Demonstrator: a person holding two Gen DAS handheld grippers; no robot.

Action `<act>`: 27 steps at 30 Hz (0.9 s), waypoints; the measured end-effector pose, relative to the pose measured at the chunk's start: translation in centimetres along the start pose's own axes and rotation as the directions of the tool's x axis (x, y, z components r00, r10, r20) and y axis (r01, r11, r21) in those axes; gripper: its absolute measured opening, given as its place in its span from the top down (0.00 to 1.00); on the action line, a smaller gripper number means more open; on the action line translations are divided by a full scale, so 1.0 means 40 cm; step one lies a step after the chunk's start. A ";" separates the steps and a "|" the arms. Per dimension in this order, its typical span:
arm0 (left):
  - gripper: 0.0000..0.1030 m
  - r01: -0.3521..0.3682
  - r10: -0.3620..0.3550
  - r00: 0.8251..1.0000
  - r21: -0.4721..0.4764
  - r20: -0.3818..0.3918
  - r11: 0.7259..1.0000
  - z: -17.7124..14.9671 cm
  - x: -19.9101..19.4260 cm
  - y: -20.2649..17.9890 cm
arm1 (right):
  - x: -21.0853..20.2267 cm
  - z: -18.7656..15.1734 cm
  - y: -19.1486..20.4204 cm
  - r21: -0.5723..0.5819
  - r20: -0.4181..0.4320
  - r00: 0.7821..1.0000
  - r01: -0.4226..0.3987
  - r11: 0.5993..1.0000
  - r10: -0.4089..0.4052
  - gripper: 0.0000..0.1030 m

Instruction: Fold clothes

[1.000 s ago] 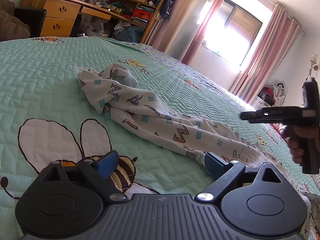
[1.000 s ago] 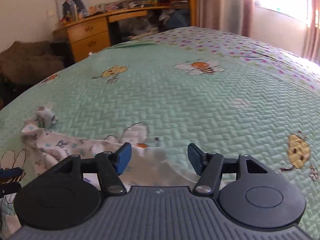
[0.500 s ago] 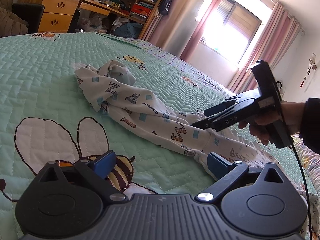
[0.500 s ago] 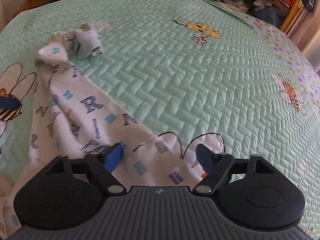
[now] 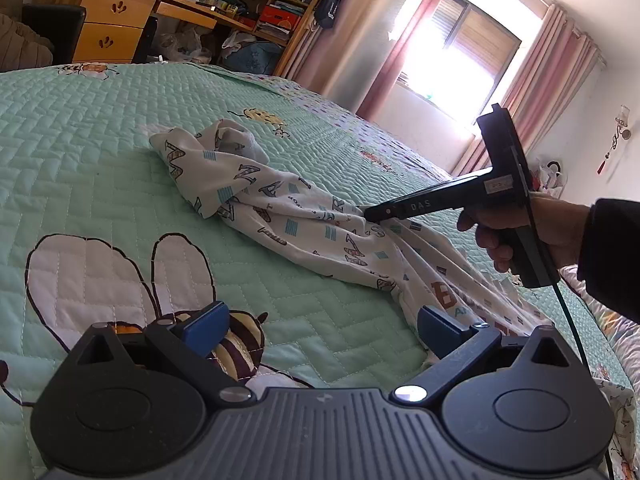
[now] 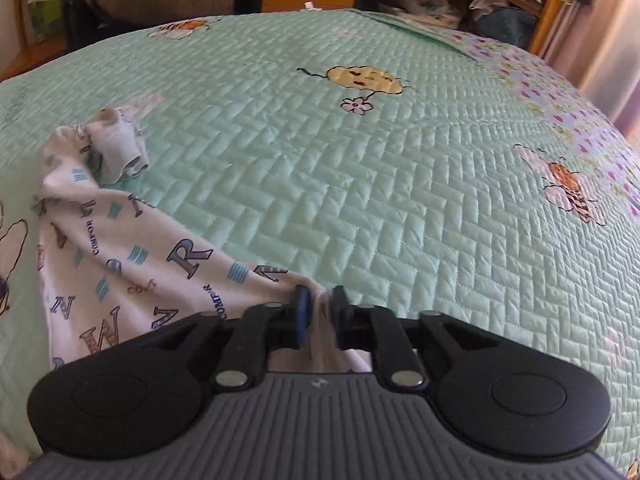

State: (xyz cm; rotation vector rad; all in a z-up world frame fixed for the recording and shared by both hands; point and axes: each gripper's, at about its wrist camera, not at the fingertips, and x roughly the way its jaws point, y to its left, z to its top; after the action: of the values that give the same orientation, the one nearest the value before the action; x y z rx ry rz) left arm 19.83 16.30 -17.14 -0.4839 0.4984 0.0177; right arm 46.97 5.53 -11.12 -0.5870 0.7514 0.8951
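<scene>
The cloth (image 5: 304, 220) is white with letters on it and lies bunched up in a long strip on the green bed (image 5: 80, 152). The right hand-held gripper (image 6: 318, 312) has just been closing and pinches one edge of the cloth. The left hand-held gripper (image 5: 320, 320) is spread wide, with the cloth's near end by its right finger.

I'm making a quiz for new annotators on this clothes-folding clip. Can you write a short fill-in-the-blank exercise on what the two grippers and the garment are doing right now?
1. The white letter-print garment lies on a quilted bedspread whose main colour is ____.
2. The right gripper has just been closing, with ____ bunched between its pads.
3. The left gripper has its jaws wide ____ and holds nothing.
4. The cartoon insect stitched on the bedspread beneath the left gripper is a ____.

Missing words: green; the garment; open; bee
</scene>
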 end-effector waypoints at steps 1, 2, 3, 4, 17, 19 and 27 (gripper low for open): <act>0.02 0.000 0.000 1.000 0.000 0.000 1.000 0.000 0.000 0.001 | -0.012 -0.004 -0.008 0.008 0.005 1.000 0.026 1.000 -0.026 0.47; 0.02 0.000 0.000 1.000 0.000 -0.001 1.000 0.001 0.000 0.001 | -0.036 -0.012 -0.025 0.035 0.027 0.998 0.050 0.998 -0.051 0.41; 0.02 0.000 0.000 1.000 -0.001 -0.001 1.000 0.002 0.000 0.001 | -0.065 -0.021 -0.052 0.081 0.056 0.996 0.058 0.995 -0.062 0.36; 0.02 0.000 0.000 1.000 0.000 -0.002 1.000 0.002 0.000 0.001 | -0.090 -0.036 -0.085 0.140 0.069 0.995 0.057 0.989 -0.067 0.36; 0.01 -0.010 0.010 1.000 0.024 -0.001 1.000 -0.003 0.002 -0.007 | -0.099 -0.194 -0.208 0.453 0.040 0.991 0.098 0.886 -0.130 0.83; 0.01 -0.011 0.011 1.000 0.026 -0.002 1.000 -0.003 0.002 -0.007 | -0.104 -0.188 -0.206 0.450 0.042 0.975 0.178 0.875 -0.220 0.64; 0.01 -0.001 0.001 1.000 0.019 -0.005 1.000 0.000 0.000 -0.003 | -0.362 -0.293 -0.126 0.663 0.228 0.948 0.018 0.749 -0.224 0.32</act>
State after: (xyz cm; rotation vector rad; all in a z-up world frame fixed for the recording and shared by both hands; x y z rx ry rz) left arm 19.86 16.20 -17.10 -0.4654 0.5029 0.0125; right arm 41.48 -12.32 -6.20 0.1303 0.6860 0.5184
